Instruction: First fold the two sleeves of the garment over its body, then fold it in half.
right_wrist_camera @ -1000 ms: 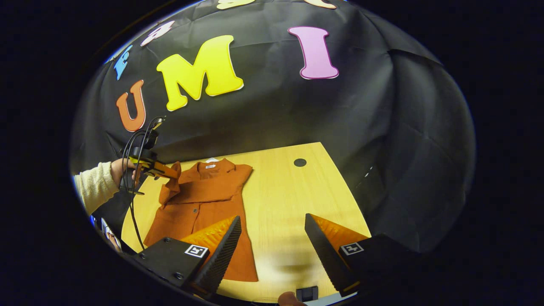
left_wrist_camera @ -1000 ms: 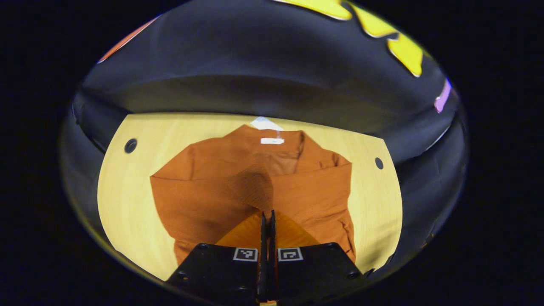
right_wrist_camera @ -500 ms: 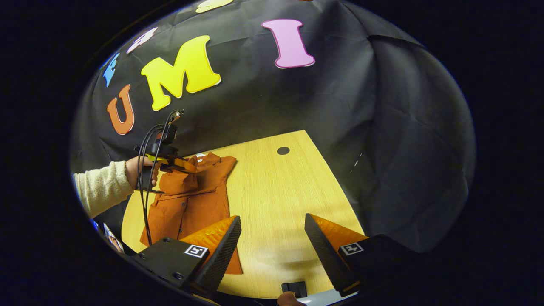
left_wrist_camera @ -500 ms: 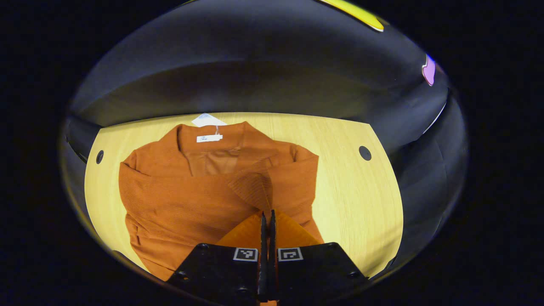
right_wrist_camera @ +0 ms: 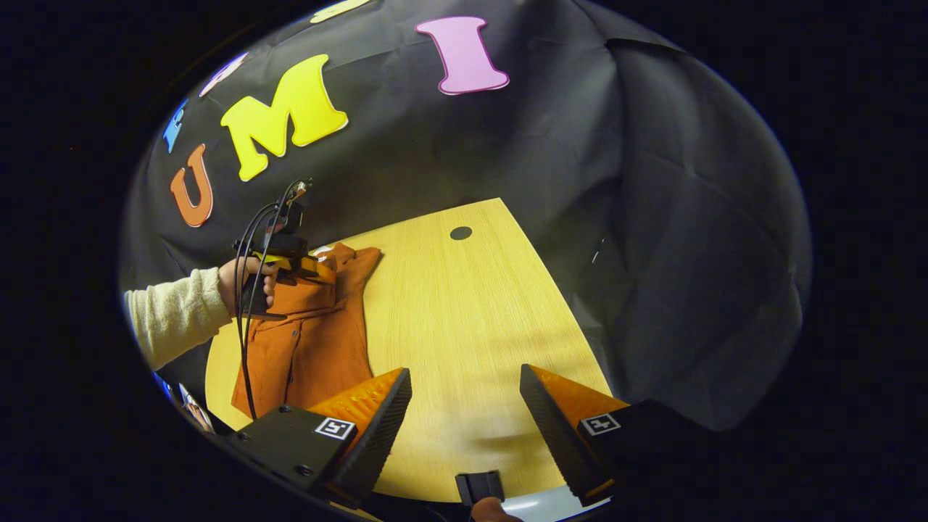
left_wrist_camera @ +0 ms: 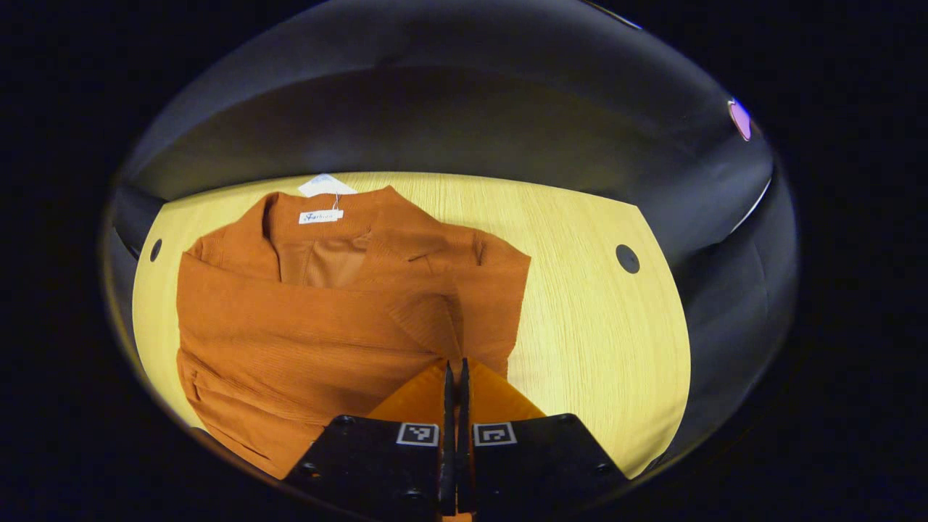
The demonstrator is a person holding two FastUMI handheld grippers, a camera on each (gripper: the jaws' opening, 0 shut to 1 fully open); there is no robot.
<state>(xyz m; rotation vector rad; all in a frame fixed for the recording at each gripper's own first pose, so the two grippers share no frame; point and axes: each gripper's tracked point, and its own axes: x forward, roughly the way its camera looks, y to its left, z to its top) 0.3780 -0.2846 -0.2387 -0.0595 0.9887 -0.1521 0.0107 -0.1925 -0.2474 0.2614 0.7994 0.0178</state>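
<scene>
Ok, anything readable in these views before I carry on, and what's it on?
Neck label on the garment: printed, too small and blurred to read.
White hang tag at the collar: no text legible.
Square markers on the left gripper and right gripper: coded patterns, no words.

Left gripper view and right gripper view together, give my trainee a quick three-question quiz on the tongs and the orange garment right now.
1. True or false: the left tongs are shut on a sleeve of the rust-orange ribbed garment.
2. The right tongs are: A) open above the pale wooden table, B) shut on the collar, C) resting on the garment.
3. Fill in: the white label sits at the garment's ____.

Key: 1 true; 2 A; 3 collar.
</scene>
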